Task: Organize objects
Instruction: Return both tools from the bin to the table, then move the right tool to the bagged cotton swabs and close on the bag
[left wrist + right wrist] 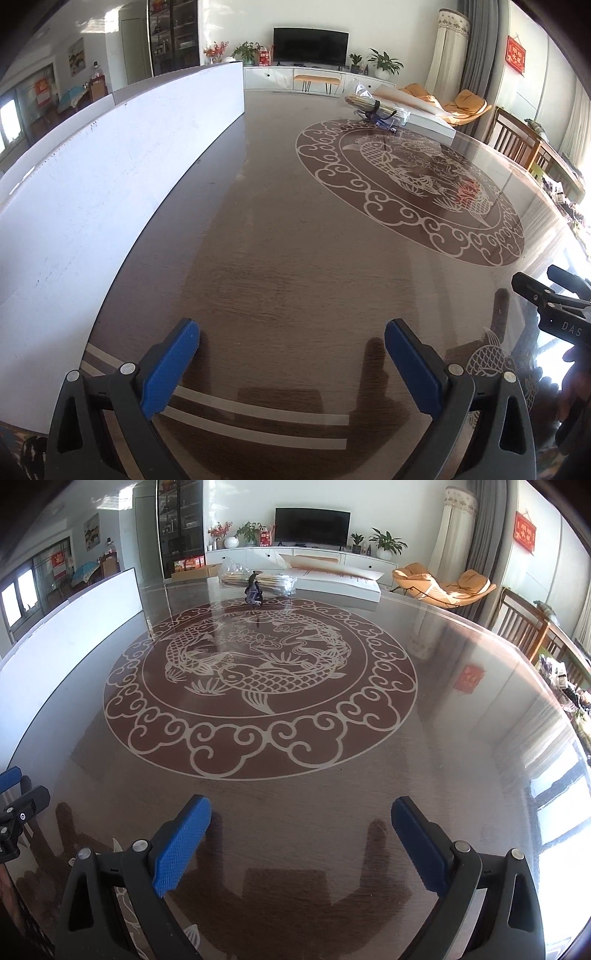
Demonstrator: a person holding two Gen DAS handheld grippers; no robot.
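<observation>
Both the left gripper point(291, 354) and right gripper point(301, 830) are gaping wide, holding nothing. The bagged bundle point(258, 579) is lying at the frame's top, well apart across bare table point(443, 738); a white board point(110, 166) is edging the left.

1. My table point(461, 760) is glossy dark brown, with a pale cream medallion point(258, 686): two scaled fish ringed by curling cloud scrolls.
2. Two pale stripes point(258, 410) cross its near edge on my left view.
3. My left gripper point(291, 365) and right gripper point(301, 843) have black frames with blue textured pads.
4. The board point(92, 184) on the left is plain white.
5. The far bundle point(258, 578) looks tan under clear wrap, with something dark blue in front.
</observation>
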